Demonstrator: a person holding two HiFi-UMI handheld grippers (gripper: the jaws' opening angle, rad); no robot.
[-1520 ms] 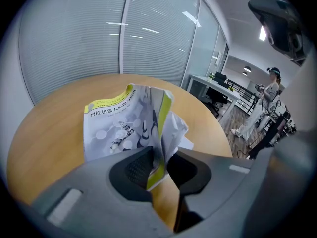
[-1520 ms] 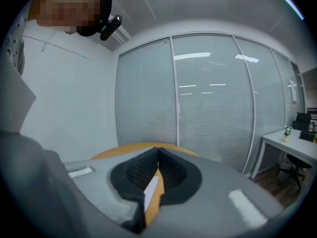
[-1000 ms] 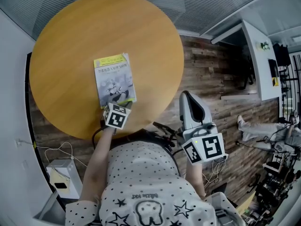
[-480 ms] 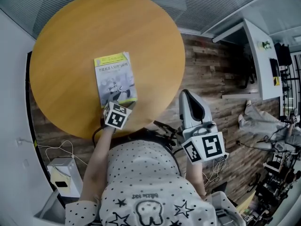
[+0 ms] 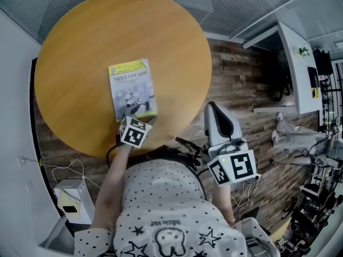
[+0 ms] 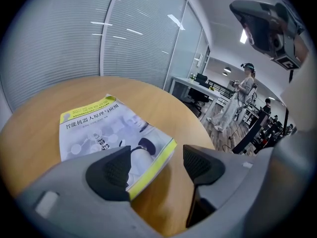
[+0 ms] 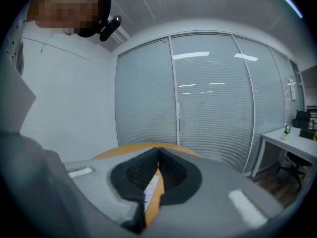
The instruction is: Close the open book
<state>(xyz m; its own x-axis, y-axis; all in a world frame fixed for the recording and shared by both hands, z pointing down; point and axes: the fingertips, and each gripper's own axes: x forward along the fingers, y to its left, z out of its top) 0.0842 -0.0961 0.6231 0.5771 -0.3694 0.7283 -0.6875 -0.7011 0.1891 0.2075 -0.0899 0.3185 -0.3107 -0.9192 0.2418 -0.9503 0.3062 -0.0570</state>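
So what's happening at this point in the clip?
A person works two handheld grippers at a round table. The book lies closed, cover up. The left gripper has just been opening its jaws; the book's near corner sits loose between them. The right gripper is shut, empty, off to the side.

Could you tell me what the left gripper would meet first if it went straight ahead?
Probably the book on the table, at its near corner: the left gripper has jaws just opened wider, straddling its yellow edge without pressing. Depth is unclear; it might be bare wood beside it.
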